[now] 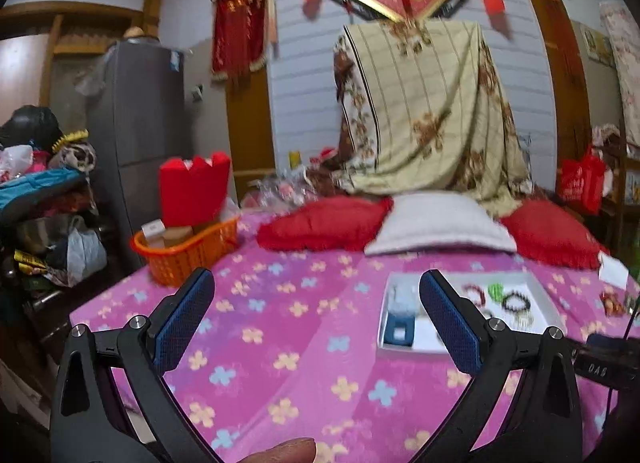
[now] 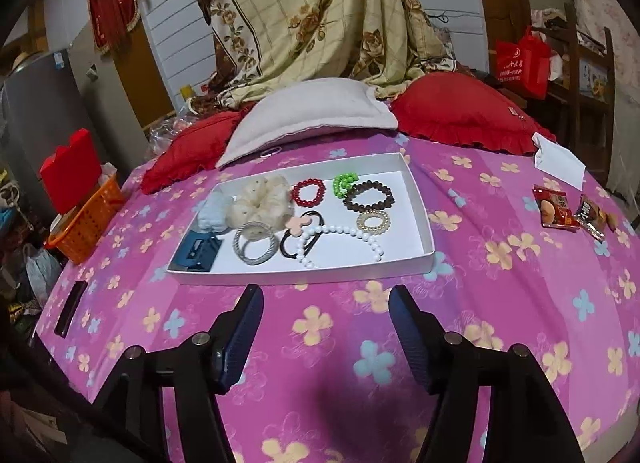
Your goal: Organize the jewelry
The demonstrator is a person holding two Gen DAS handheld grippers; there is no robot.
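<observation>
A white shallow tray (image 2: pixel 424 219) lies on the pink flowered bedspread. In it are a red bead bracelet (image 2: pixel 307 191), a green bead bracelet (image 2: pixel 342 183), a brown bead bracelet (image 2: pixel 368 195), a white pearl necklace (image 2: pixel 340 237), a cream scrunchie (image 2: pixel 260 203), a grey hair tie (image 2: pixel 255 249), a gold ring band (image 2: pixel 373 221), black hair ties (image 2: pixel 294 241) and a blue box (image 2: pixel 198 253). My right gripper (image 2: pixel 326 327) is open and empty, just in front of the tray. My left gripper (image 1: pixel 316 315) is open and empty, left of the tray (image 1: pixel 424 347).
An orange basket (image 1: pixel 188 255) with a red box stands at the bed's left edge. Red pillows (image 2: pixel 460 111) and a white pillow (image 2: pixel 308 115) lie behind the tray. Snack packets (image 2: pixel 556 209) and a white paper (image 2: pixel 558 161) lie to the right. A black phone (image 2: pixel 70 309) lies near the left edge.
</observation>
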